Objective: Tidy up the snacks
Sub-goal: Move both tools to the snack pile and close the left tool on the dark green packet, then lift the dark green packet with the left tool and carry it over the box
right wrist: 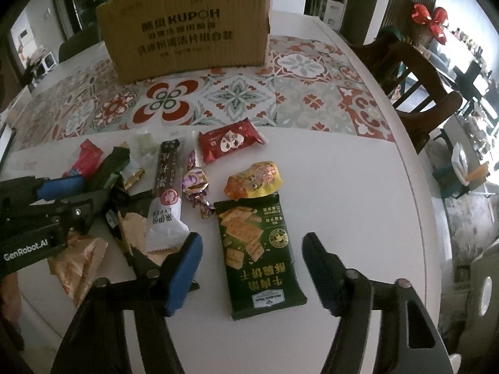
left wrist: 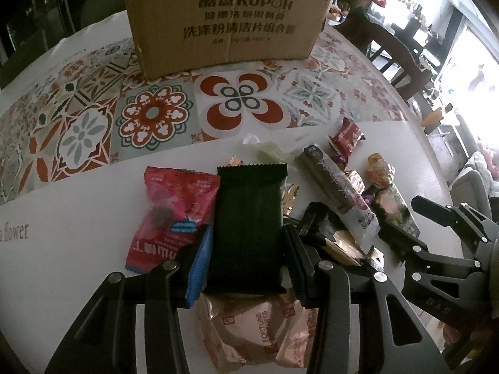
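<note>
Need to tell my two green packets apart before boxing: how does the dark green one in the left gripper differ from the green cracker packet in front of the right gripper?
The dark green packet is clamped between the left gripper fingers; the cracker packet lies flat and free on the white table, below the open right gripper. The dark green packet's visible face looks plain; the cracker packet's shows printed crackers and text. Both are green, rectangular, with serrated ends.

left hand-held gripper (left wrist: 246, 258) clamps dark green packet (left wrist: 249, 218) | cardboard box (left wrist: 224, 18) beyond

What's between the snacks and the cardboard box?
Only bare patterned tablecloth lies between the snacks and the box; both wrist views show it.
</note>
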Demonstrator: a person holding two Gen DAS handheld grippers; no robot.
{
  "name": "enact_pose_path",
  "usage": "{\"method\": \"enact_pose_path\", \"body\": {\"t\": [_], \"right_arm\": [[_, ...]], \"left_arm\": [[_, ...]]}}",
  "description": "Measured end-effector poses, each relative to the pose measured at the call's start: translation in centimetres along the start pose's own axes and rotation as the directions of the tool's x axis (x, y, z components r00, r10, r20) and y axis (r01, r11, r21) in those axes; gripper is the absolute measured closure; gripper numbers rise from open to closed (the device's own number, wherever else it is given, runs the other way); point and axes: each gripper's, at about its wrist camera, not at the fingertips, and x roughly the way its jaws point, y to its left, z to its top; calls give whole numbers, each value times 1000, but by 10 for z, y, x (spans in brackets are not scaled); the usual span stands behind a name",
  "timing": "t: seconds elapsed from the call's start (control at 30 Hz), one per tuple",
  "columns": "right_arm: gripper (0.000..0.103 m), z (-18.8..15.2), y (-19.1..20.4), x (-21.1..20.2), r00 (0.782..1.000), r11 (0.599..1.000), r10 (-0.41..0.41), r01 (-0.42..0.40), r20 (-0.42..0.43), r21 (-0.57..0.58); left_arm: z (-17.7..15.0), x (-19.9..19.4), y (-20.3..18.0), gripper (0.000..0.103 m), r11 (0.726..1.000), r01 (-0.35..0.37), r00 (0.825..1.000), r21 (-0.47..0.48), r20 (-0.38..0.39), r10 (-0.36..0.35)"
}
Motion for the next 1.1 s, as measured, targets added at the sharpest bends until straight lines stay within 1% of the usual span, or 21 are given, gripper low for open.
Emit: {"method": "enact_pose_path", "body": {"t": [0.17, 0.2, 0.23, 0.27, 0.33, 0.5, 0.67, 0.9, 1.0, 1.1], "right_arm": [[39, -1, -2, 5, 1000, 1000, 1, -1, -15, 10], [43, -2, -3, 5, 1000, 1000, 6, -6, -18, 13], [51, -2, -3, 7, 1000, 1000, 7, -7, -23, 12], [54, -2, -3, 8, 1000, 1000, 8, -8, -25, 10], [55, -3, -3, 7, 1000, 1000, 14, -13, -20, 8], [56, -3, -4, 3, 1000, 1000, 7, -7, -8, -3], [56, -3, -6, -9, 1000, 1000, 16, -16, 20, -14], [56, 6, -9, -33, 996, 999, 28, -25, 89, -28], [56, 12, -9, -47, 991, 999, 35, -29, 132, -46], [56, 23, -9, -59, 984, 997, 50, -40, 173, -60]], "left_arm": [[1, 4, 0, 58, 1000, -3, 1000, 4, -5, 3], [1, 4, -1, 58, 1000, -4, 1000, 3, -4, 4], [0, 3, -1, 58, 1000, -5, 1000, 3, -3, 5], [0, 3, -1, 61, 1000, -7, 1000, 4, 2, 7], [0, 3, -3, 61, 1000, -15, 1000, 7, 7, 15], [0, -2, -6, 61, 999, -33, 999, 10, 24, 32], [0, -16, -15, 61, 999, -42, 997, 31, 64, 40], [6, -36, -24, 61, 999, -42, 993, 26, 111, 39], [10, -48, -27, 61, 998, -56, 990, 19, 134, 53], [15, -63, -28, 61, 997, -79, 983, 5, 169, 77]]}}
